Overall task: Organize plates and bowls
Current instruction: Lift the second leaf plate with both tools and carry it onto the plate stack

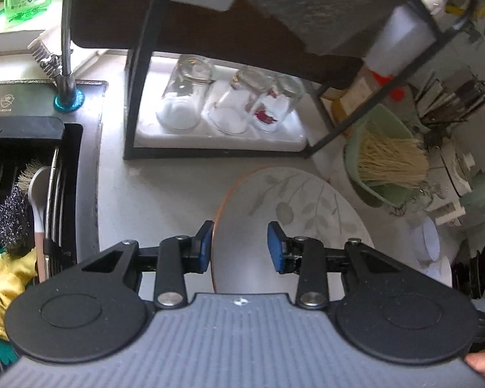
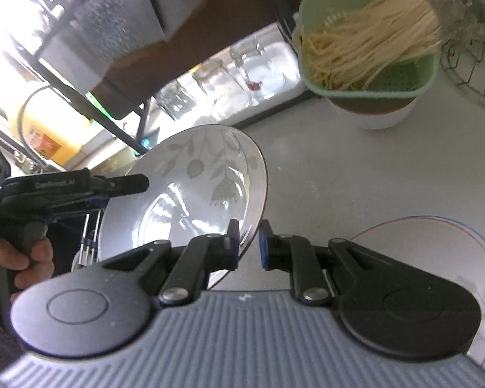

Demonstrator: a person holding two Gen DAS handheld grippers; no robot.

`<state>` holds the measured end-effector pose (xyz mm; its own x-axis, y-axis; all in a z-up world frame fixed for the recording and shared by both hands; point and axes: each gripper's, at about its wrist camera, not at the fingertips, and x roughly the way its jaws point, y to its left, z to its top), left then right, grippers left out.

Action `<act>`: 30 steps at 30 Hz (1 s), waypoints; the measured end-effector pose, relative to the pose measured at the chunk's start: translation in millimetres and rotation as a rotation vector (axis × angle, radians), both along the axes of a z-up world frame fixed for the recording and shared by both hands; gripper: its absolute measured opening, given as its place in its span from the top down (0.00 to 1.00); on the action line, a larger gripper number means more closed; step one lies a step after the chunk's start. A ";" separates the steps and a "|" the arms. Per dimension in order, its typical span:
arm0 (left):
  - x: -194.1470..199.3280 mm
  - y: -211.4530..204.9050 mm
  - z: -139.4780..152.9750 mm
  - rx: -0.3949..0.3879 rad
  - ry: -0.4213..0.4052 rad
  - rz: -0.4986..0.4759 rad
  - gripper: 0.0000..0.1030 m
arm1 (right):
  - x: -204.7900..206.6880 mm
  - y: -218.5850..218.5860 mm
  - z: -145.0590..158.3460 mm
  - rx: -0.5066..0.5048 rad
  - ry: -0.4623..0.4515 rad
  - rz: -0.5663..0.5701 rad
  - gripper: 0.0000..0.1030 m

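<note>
A white plate with a grey leaf pattern and a brown rim (image 2: 194,194) is held tilted above the counter. In the right wrist view its right rim sits between the blue pads of my right gripper (image 2: 248,242), whose jaws stand slightly apart around it. My left gripper shows there at the plate's left edge (image 2: 126,184). In the left wrist view the plate (image 1: 294,207) fills the gap of my left gripper (image 1: 241,247), whose jaws are wide apart, the left pad (image 1: 205,245) at the rim. A second white plate (image 2: 468,258) lies on the counter at right.
A black rack (image 1: 135,97) holds upturned glasses (image 1: 184,97) on a white tray. A green basket with a straw brush (image 2: 371,45) sits on a white bowl. The sink (image 1: 32,177) with scrubbers and cloths is at left. A small white bowl (image 1: 426,239) is at right.
</note>
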<state>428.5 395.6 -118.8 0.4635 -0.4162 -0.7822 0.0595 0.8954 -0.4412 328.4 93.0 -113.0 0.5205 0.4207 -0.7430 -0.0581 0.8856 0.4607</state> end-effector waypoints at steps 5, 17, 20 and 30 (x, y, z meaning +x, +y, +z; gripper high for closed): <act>-13.2 -16.4 14.0 0.002 0.013 -0.021 0.61 | -12.7 -9.6 17.6 -0.034 -0.027 0.006 0.85; -47.3 -81.5 15.2 0.013 0.036 -0.061 0.61 | -56.9 -67.6 10.7 -0.020 -0.014 -0.032 0.85; -58.4 -98.1 14.5 0.028 0.035 -0.066 0.61 | -66.8 -79.9 5.2 -0.006 -0.001 -0.043 0.85; -73.9 -139.1 -10.2 0.075 0.076 -0.075 0.61 | -78.4 -110.2 -18.7 -0.006 0.066 -0.039 0.85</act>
